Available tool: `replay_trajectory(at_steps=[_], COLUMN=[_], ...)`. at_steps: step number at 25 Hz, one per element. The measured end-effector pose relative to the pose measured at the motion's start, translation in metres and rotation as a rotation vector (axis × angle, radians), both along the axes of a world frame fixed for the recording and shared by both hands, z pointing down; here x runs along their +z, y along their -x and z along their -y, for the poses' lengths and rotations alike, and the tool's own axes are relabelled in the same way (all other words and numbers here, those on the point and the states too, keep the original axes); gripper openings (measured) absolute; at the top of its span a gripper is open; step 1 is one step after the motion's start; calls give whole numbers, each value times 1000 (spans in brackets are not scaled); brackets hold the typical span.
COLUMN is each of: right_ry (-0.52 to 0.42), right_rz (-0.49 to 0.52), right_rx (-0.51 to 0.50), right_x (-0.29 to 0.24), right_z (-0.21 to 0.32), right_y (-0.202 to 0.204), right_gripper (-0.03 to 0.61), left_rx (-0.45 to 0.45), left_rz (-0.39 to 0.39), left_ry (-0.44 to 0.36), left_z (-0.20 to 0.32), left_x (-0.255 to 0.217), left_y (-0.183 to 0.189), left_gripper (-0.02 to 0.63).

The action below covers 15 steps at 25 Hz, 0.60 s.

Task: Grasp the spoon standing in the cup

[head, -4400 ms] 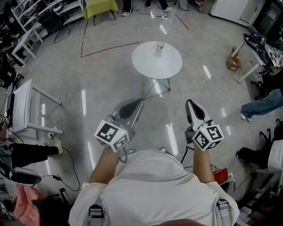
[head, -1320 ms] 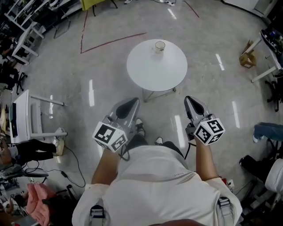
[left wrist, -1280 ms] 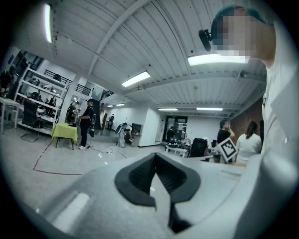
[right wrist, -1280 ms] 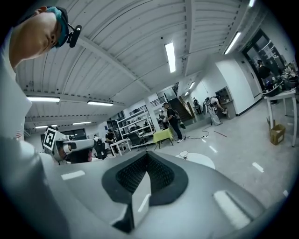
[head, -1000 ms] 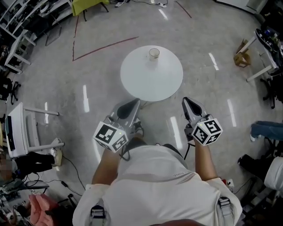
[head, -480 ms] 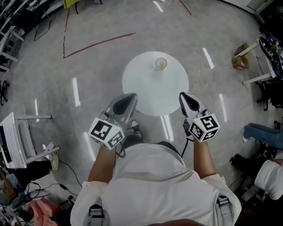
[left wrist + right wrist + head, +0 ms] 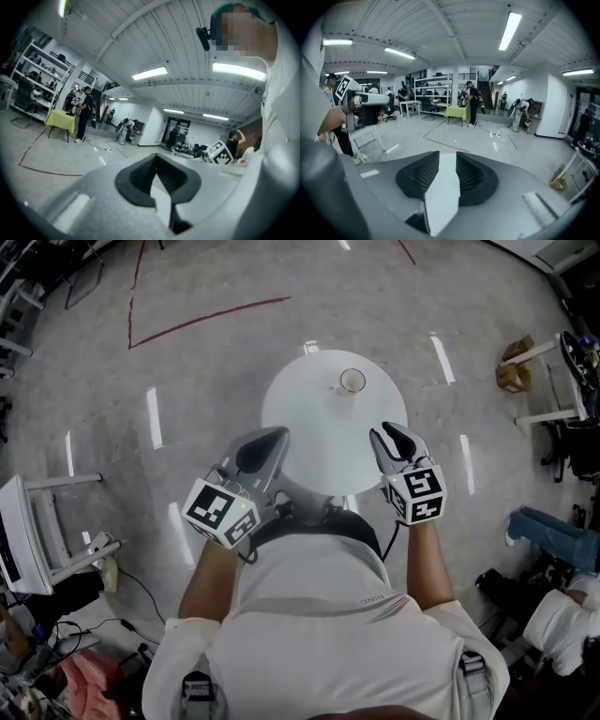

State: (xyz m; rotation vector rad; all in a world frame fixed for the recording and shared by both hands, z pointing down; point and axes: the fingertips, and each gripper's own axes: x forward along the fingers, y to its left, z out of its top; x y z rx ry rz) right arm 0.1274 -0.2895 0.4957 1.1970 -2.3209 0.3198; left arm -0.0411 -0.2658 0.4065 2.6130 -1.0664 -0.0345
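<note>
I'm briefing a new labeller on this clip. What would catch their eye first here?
The round white table stands out on the grey floor, with one small cup near its far edge. Two grippers hang at its near edge: the left gripper with jaws together, the right gripper with jaws opening and nothing between them.

1. Table (image 7: 309, 442), centre: plain white.
2. Cup (image 7: 352, 381), far side of table: pale, darker rim.
3. Floor (image 7: 206, 371): mottled grey.
4. Line (image 7: 206, 315), far left: red.
5. Shirt (image 7: 319, 615), near: white.
6. Box (image 7: 513, 377), far right: brown.
7. Tablecloth (image 7: 456, 111), far: yellow-green.
</note>
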Motion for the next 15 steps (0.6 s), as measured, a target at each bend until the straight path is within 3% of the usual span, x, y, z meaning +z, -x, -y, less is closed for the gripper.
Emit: replay_trajectory(at_steps=[2,11,15], right_ry=[27,45,98], right_rz=[-45,-369,-423], right_rx=[-37,-170,-228], right_x=[16,99,144], right_z=[13,79,96], right_y=[3,13,21], right_gripper=[129,128,115], left_rx=[-25,-127,-177], left_rz=[13,20,26], left_ry=[12,68,90], left_z=[4,13,9], left_x=[4,15,20], left_y=[-2,-17,-17], left_gripper=[3,3,3])
